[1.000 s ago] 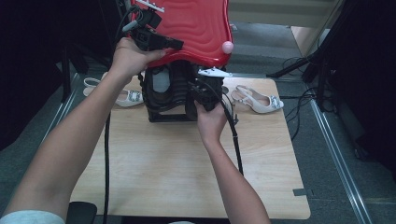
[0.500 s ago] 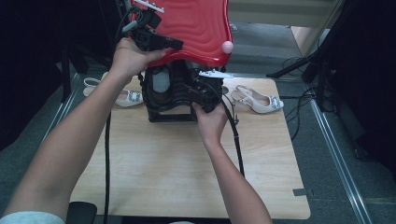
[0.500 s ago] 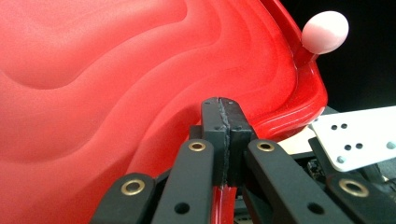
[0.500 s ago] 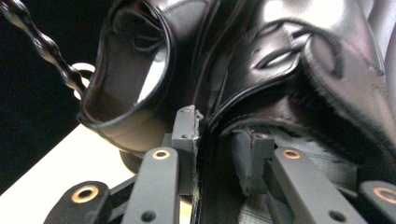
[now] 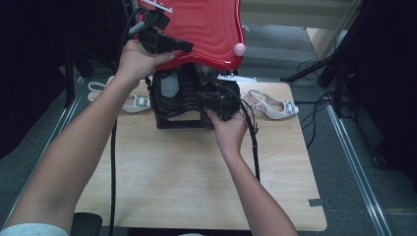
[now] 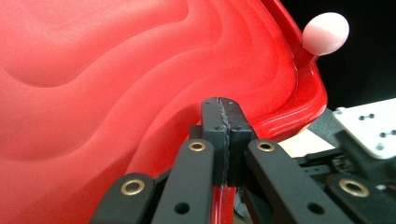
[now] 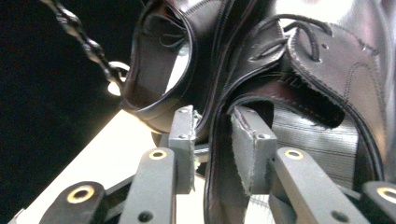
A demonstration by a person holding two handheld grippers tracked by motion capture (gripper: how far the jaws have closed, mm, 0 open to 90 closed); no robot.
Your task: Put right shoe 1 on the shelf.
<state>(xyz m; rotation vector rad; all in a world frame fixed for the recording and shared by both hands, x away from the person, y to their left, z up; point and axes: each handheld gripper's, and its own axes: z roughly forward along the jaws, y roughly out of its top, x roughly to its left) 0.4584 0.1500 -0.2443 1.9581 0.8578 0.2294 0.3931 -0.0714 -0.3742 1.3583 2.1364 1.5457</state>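
A glossy red lid (image 5: 206,29) with a pink knob (image 5: 239,48) is tilted up over a black case (image 5: 169,105) that holds black leather shoes. My left gripper (image 5: 184,46) is shut on the lid's front rim; its jaws (image 6: 225,121) meet over the red edge (image 6: 93,93), with the pink knob (image 6: 326,33) at the upper right. My right gripper (image 5: 216,96) reaches into the case under the lid. It stands open (image 7: 212,135), the collar edge of a black lace-up shoe (image 7: 299,70) running between the pads. A second black shoe (image 7: 159,60) sits to its left.
The case stands at the far side of a wooden table (image 5: 196,172). One white sandal (image 5: 273,104) lies right of the case and another (image 5: 130,101) left of it. A black chain (image 7: 88,42) hangs beside the shoes. Cables trail over the table and the floor at right.
The right hand has shifted slightly at the shoes under the lid. The left gripper and the raised lid have stayed where they were.
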